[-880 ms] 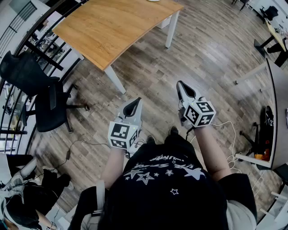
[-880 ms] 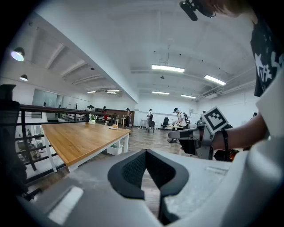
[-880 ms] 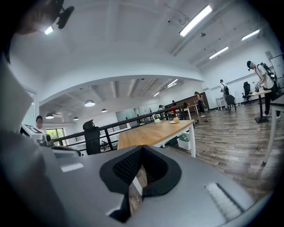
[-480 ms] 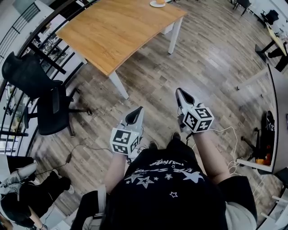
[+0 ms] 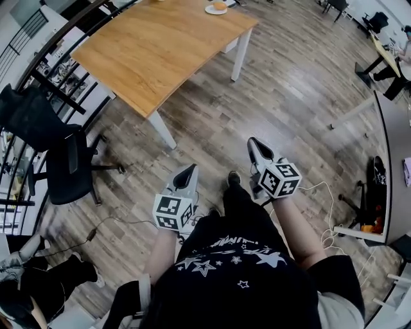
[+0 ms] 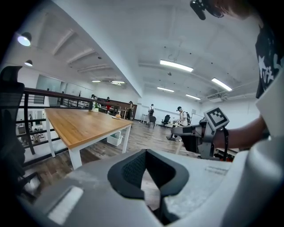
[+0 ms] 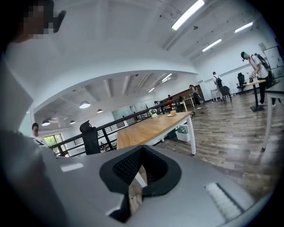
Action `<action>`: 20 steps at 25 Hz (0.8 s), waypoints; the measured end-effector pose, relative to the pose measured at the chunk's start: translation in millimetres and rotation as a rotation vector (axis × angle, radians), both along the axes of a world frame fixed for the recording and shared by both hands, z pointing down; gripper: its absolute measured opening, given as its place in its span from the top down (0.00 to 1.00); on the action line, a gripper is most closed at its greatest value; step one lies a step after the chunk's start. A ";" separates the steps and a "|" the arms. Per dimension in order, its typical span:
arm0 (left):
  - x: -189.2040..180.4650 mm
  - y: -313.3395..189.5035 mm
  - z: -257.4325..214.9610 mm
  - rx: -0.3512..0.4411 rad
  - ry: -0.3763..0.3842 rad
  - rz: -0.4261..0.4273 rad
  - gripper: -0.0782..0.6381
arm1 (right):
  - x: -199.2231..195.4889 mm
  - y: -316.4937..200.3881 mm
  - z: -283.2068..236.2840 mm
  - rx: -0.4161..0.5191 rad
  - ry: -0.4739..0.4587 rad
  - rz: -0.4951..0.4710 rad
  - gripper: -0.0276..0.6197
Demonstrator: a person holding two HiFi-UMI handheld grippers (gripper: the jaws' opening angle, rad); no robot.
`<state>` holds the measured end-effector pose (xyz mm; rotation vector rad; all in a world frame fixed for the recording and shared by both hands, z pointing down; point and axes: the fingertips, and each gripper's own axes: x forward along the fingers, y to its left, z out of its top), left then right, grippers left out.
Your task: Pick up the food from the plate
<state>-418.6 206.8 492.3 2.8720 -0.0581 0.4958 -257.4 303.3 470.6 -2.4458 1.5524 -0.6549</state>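
Note:
A small white plate [image 5: 216, 8] with a round bun-like piece of food stands at the far corner of the long wooden table [image 5: 154, 45]. The plate is also small and distant in the left gripper view [image 6: 116, 116] and in the right gripper view [image 7: 171, 113]. Both grippers are held out over the wooden floor, well short of the table. My left gripper [image 5: 187, 172] [image 6: 145, 151] is shut with nothing in it. My right gripper [image 5: 255, 142] [image 7: 142, 147] is shut and empty too, level with the left one.
A black office chair [image 5: 54, 138] stands left of the table by a dark railing [image 5: 38, 58]. Cables [image 5: 321, 186] trail over the floor. Another desk [image 5: 393, 135] lies at the right edge. People stand far off [image 7: 255, 62], and someone sits at lower left [image 5: 26, 283].
The person has stepped towards the table: the plate has come into view at the top of the head view. Both grippers stay shut and keep their spacing.

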 end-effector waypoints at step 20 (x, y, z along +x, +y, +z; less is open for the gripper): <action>154.3 -93.2 -0.7 0.056 -0.049 -0.116 0.89 | 179.0 -106.0 21.6 0.022 -0.051 -0.097 0.95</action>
